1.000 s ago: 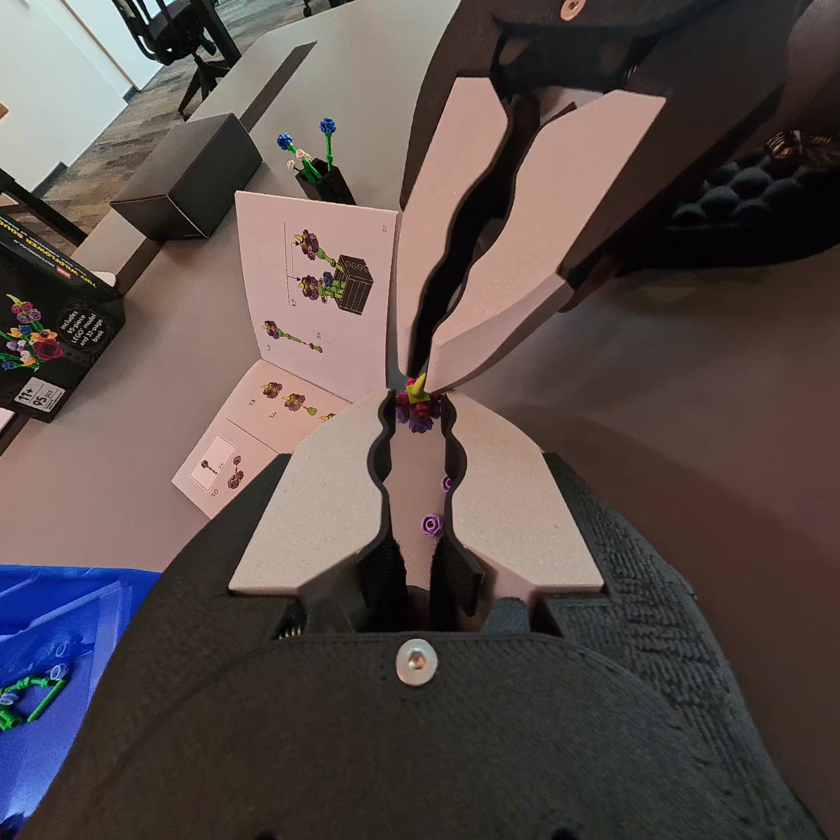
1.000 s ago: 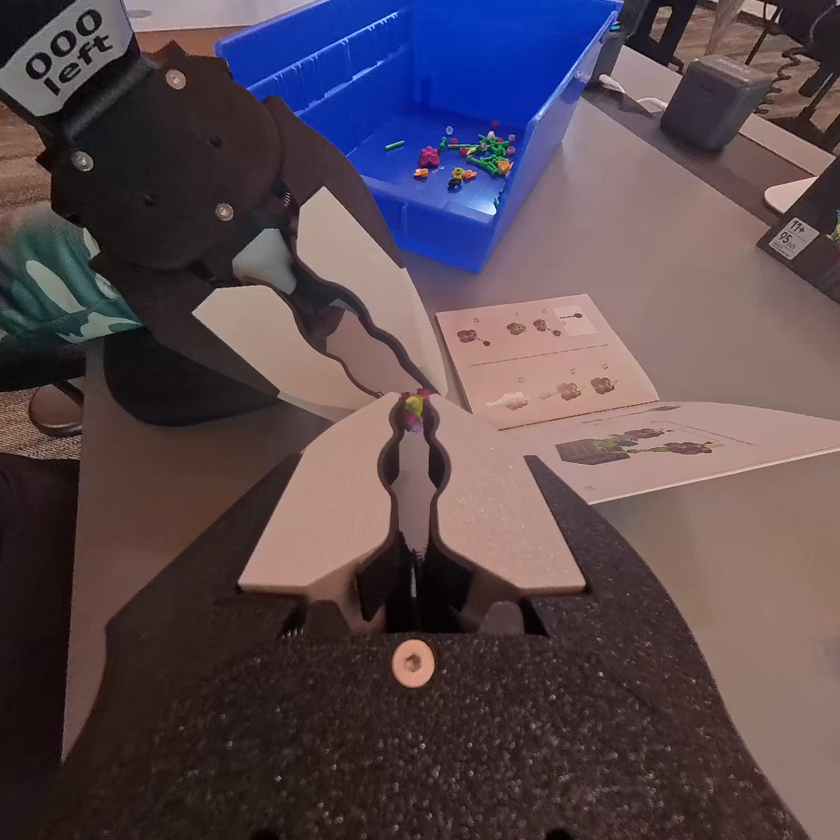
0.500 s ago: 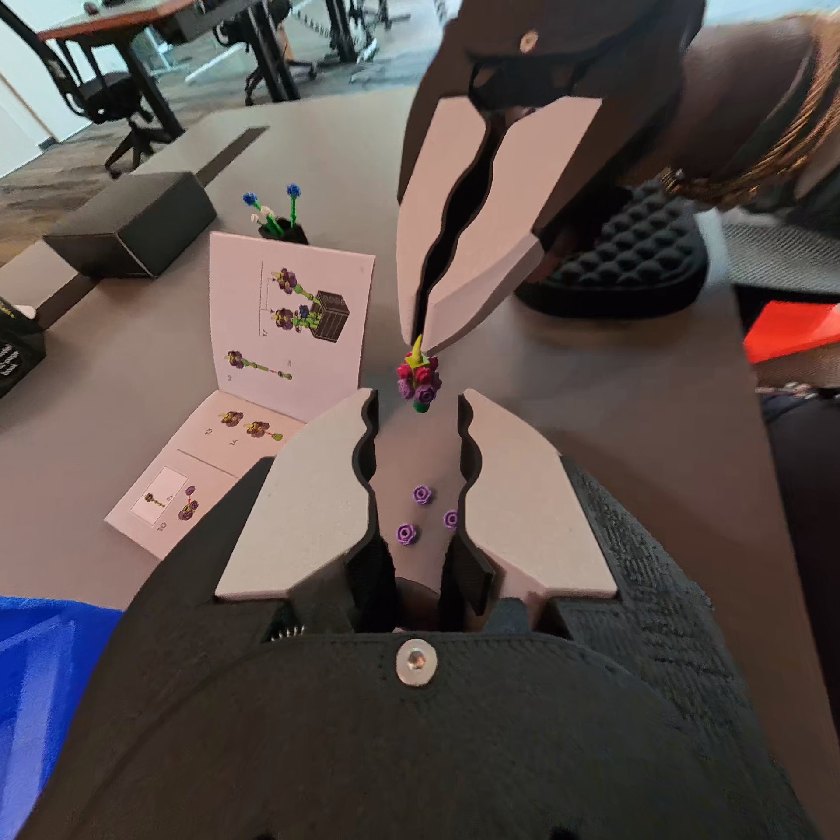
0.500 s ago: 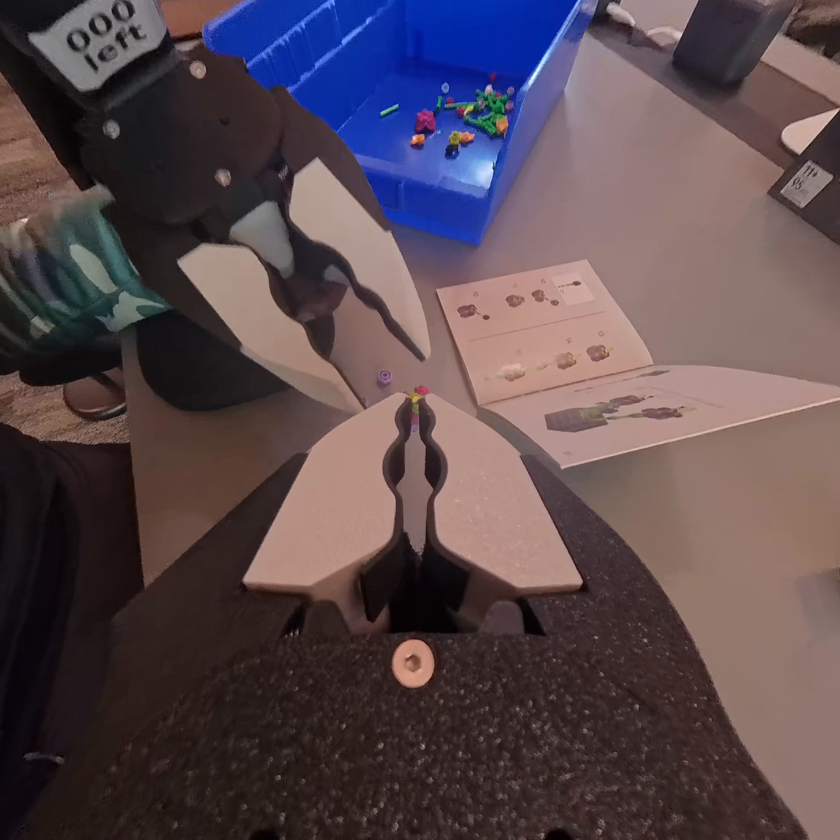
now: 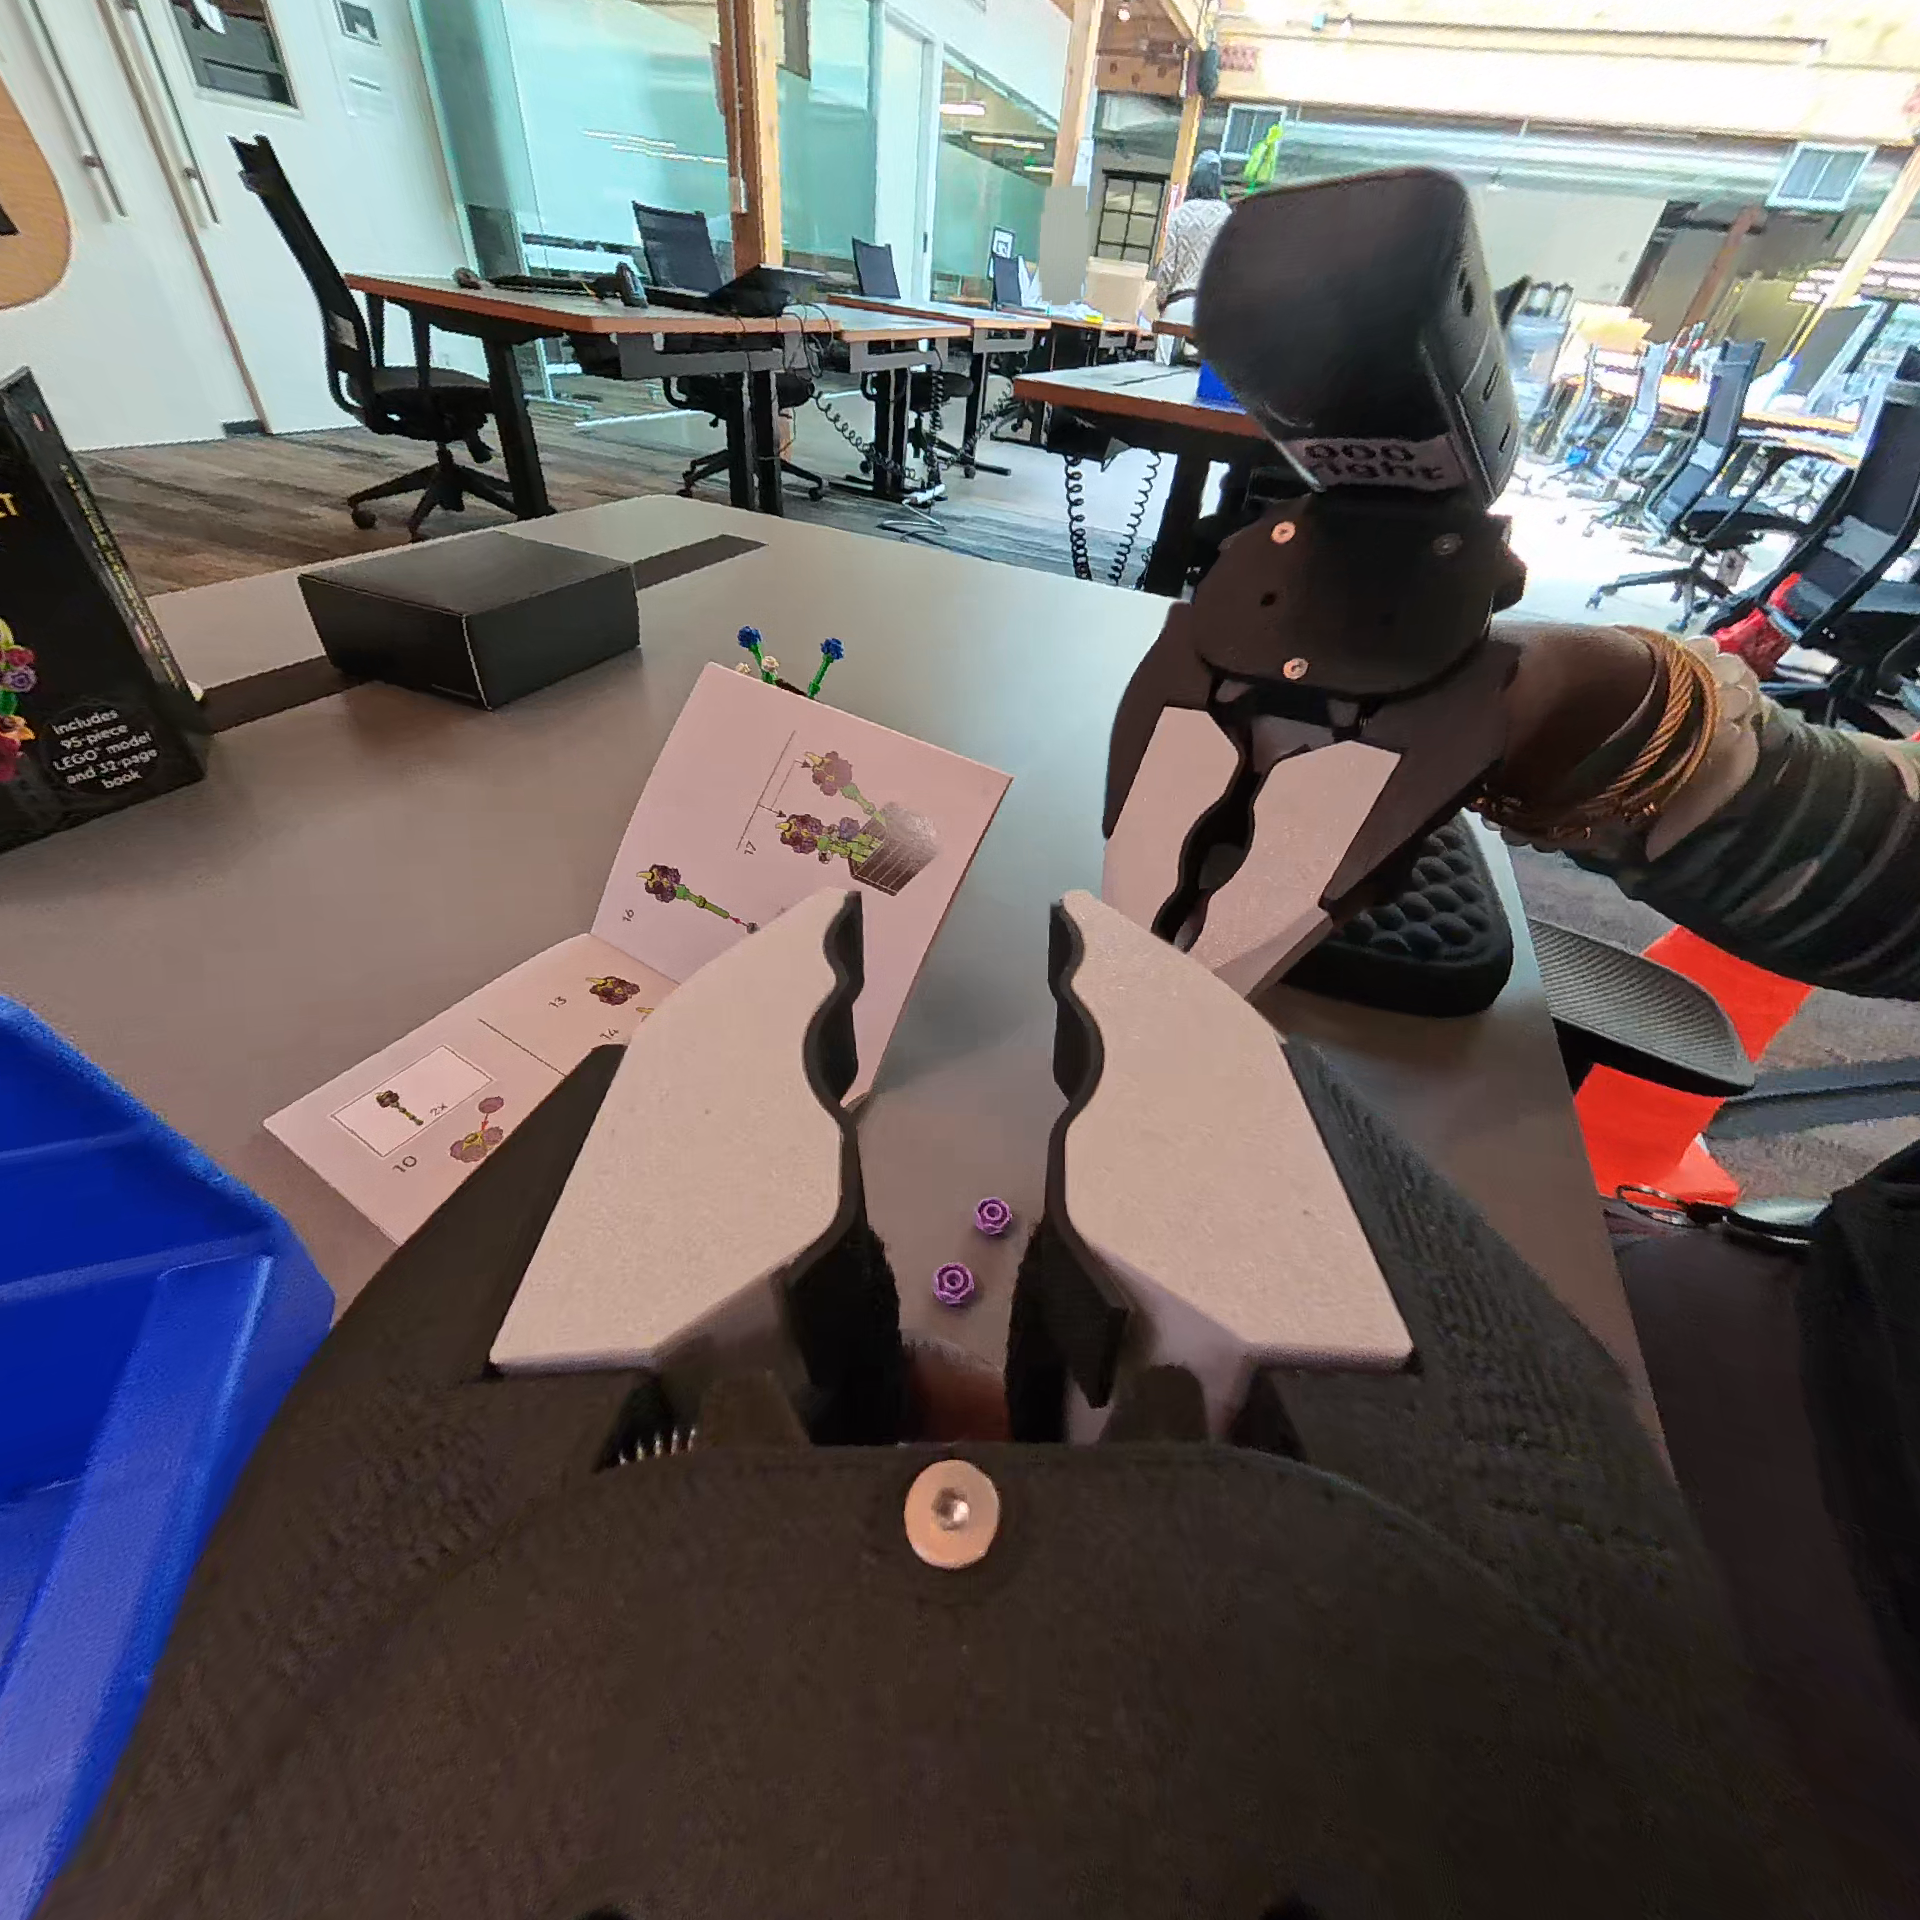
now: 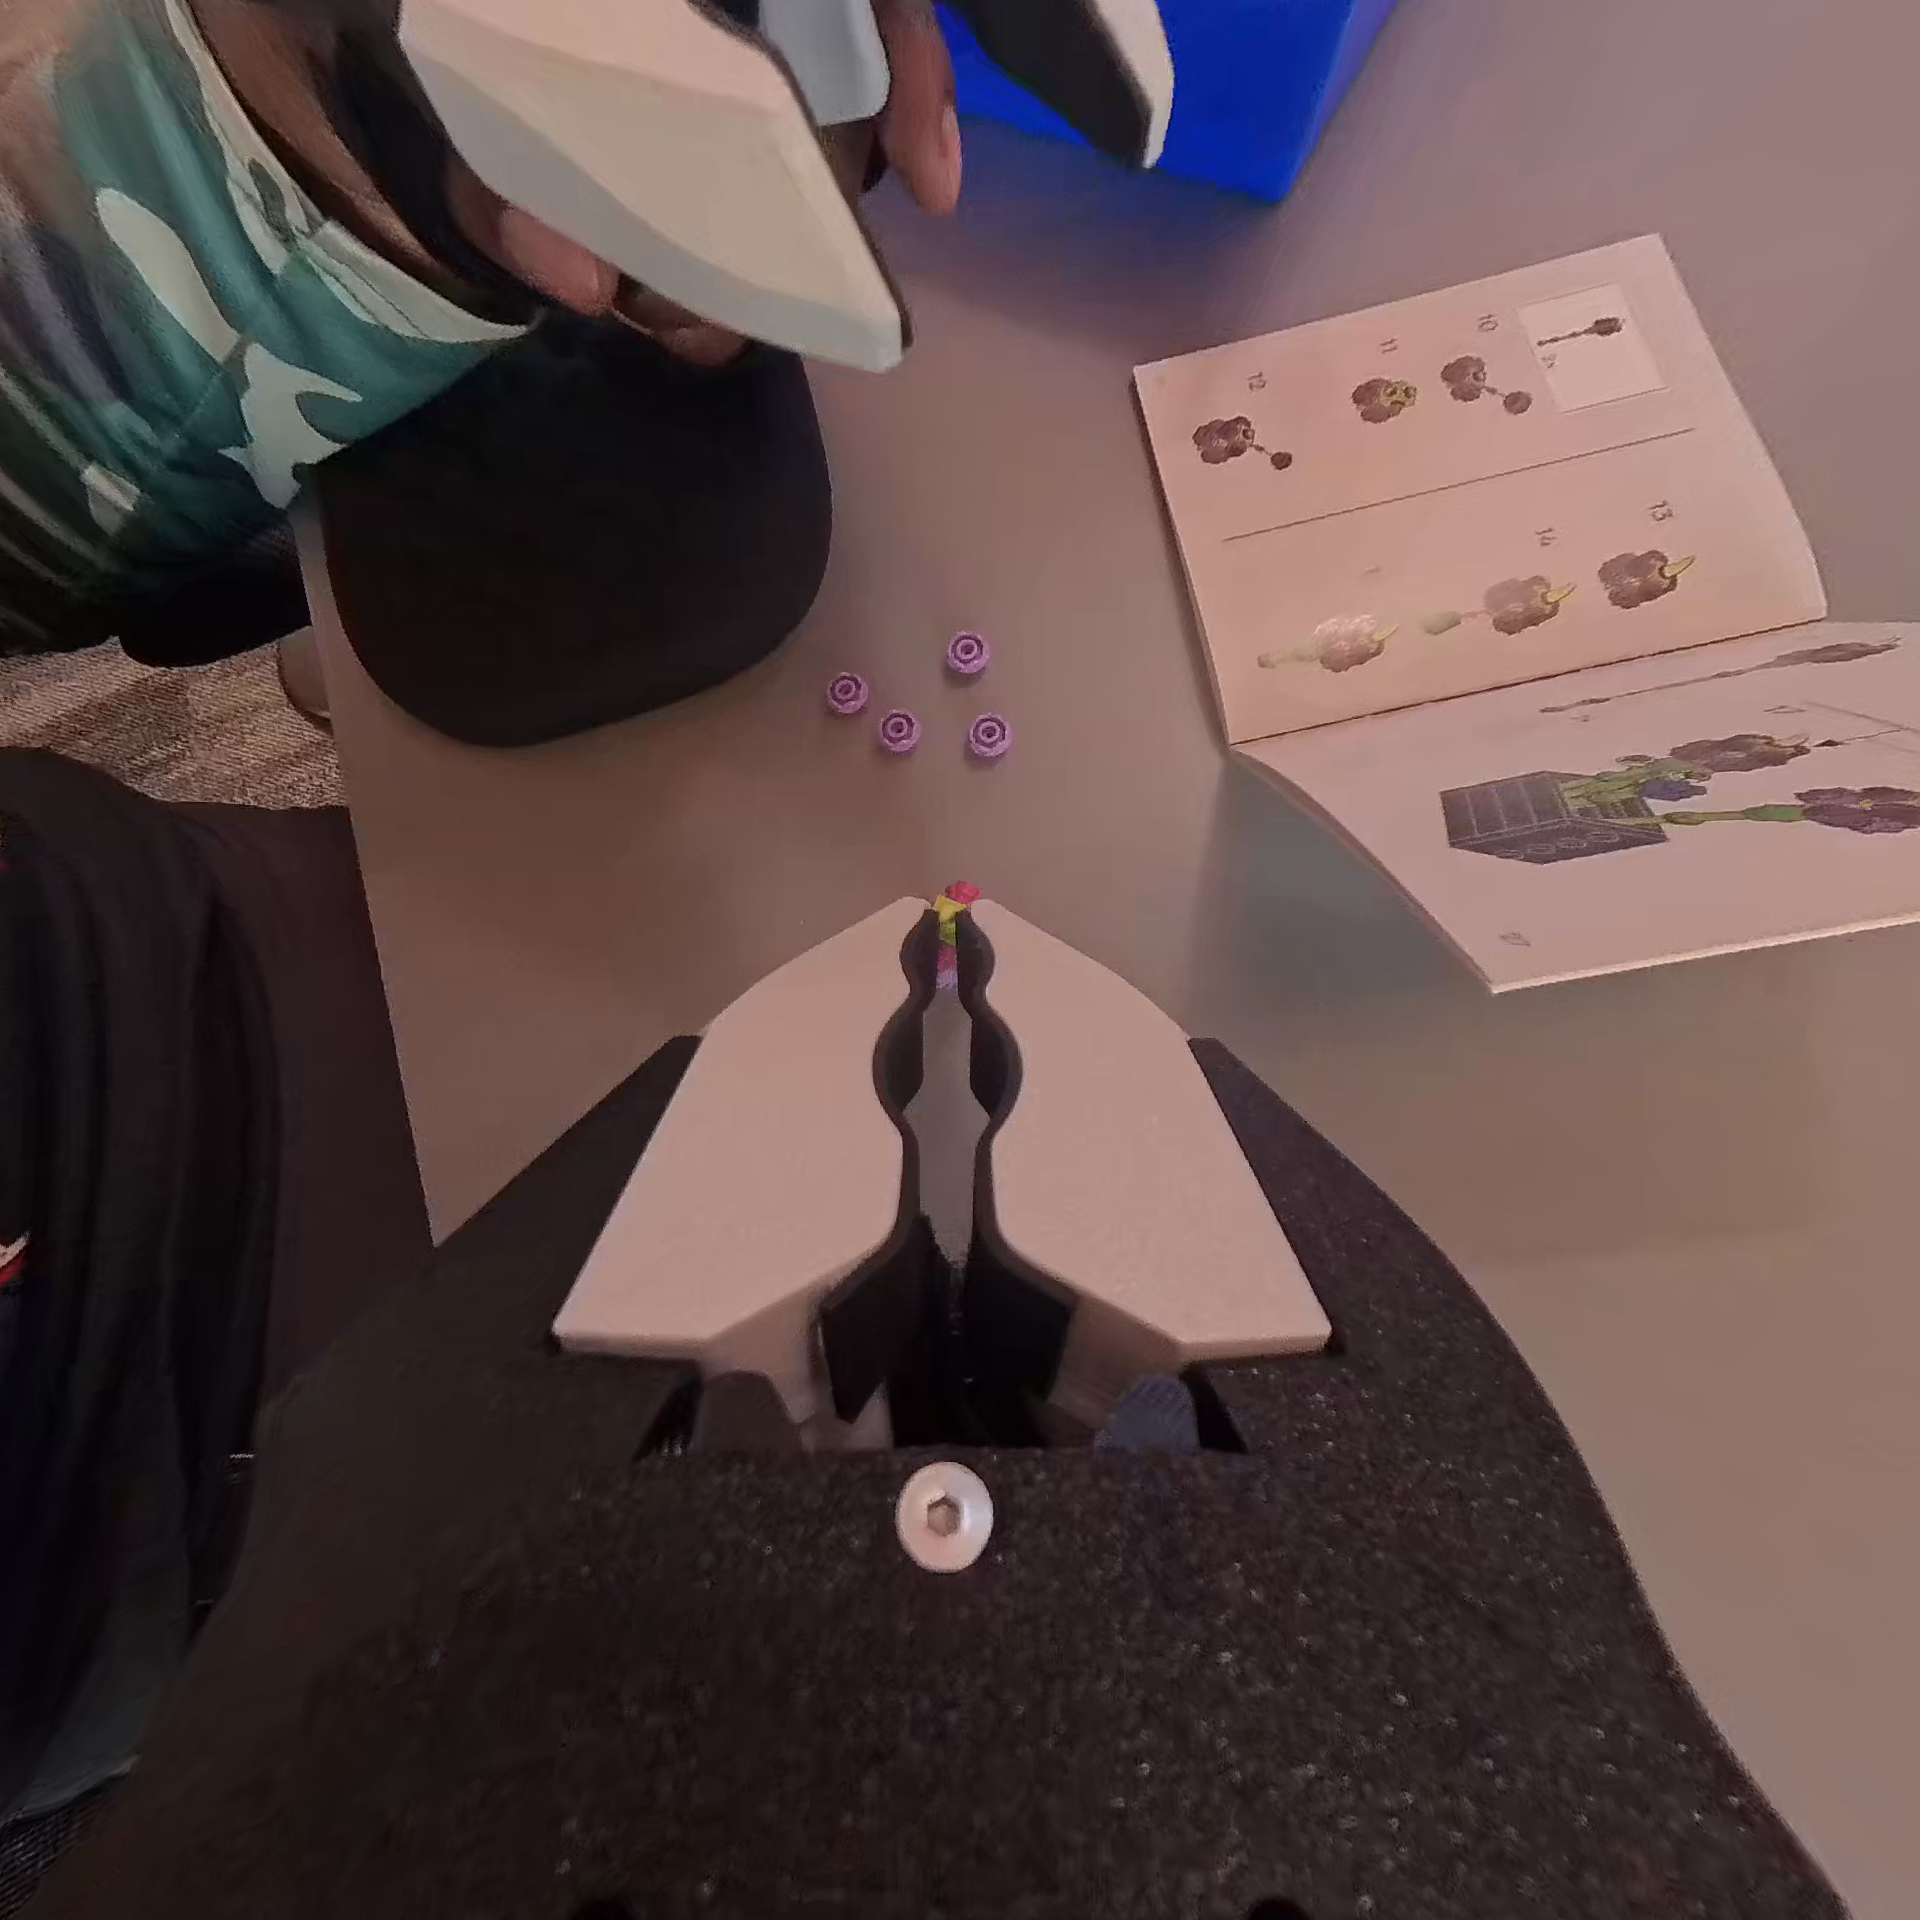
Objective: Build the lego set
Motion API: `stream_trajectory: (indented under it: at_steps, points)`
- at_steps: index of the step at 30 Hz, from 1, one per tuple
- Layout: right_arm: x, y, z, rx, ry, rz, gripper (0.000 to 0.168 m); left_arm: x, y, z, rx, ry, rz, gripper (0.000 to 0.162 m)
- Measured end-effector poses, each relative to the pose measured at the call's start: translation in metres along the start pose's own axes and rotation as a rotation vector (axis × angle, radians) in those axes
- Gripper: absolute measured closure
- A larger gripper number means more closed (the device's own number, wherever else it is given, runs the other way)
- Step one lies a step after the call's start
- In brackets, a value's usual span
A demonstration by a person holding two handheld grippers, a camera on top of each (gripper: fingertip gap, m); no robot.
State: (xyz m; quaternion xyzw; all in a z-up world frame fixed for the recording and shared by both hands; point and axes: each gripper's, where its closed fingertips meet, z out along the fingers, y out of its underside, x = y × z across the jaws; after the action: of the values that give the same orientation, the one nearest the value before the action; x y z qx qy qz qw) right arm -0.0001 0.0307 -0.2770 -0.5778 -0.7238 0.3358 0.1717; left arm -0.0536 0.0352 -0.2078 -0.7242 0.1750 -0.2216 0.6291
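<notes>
Lego flower cluster (image 6: 954, 906) sits pinched in your right gripper (image 6: 951, 914), while four purple studs (image 6: 920, 694) lie just ahead, nearer your wide-open left gripper (image 5: 954, 920).

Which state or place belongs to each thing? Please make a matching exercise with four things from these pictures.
Things:
1. left gripper
2. right gripper
3. loose purple flower pieces
4. instruction booklet

States or places:
A. lying open on the table, to the right in the right wrist view
B. fingers wide apart, holding nothing
C. lying on the table between the two grippers
D. fingers closed on a small flower assembly

Pairs: 1-B, 2-D, 3-C, 4-A
</notes>
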Motion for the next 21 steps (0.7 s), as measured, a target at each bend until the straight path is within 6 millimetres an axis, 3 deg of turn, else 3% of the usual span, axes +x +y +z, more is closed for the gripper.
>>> stream_trajectory:
  at_steps: [21]
  points:
    - [-0.0012, 0.0055, -0.0017, -0.006, 0.000, -0.006, 0.157, 0.0019, 0.0051, 0.0039, -0.035, 0.004, 0.026, 0.128]
